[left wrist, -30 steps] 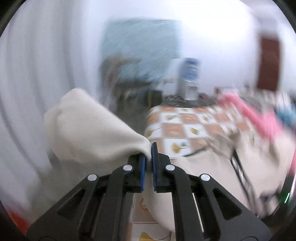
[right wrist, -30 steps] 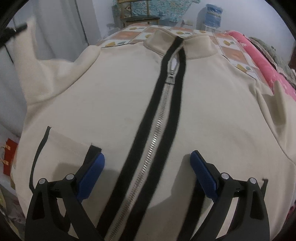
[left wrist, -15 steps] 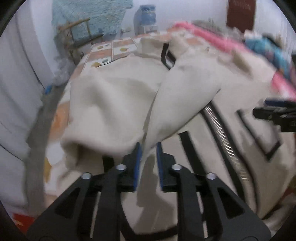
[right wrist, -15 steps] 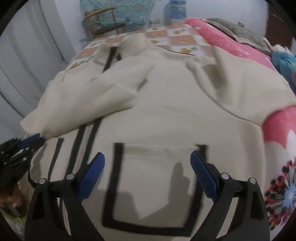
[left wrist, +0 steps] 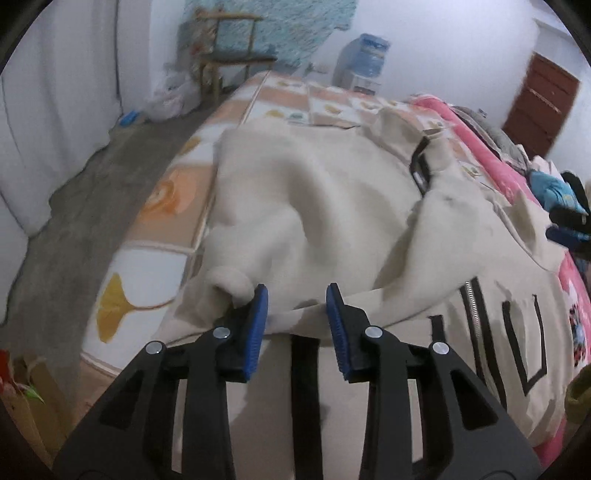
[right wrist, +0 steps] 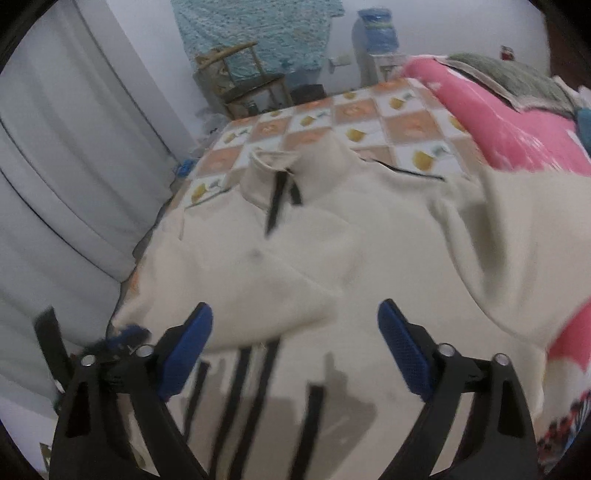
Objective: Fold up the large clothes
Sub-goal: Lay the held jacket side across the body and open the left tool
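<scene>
Left wrist view: my left hand-held gripper (left wrist: 297,312), jaws just parted, has released the cream jacket's (left wrist: 332,192) sleeve (left wrist: 424,295); my right hand-held gripper (right wrist: 295,347) hovers unclenched, empty.

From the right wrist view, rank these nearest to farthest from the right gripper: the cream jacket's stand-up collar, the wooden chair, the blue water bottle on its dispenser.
From the right gripper, which is open:
1. Cream jacket's stand-up collar, centre, on the bed.
2. Wooden chair, past the bed's far end, left of centre.
3. Blue water bottle, by the far wall, right of the chair.
</scene>
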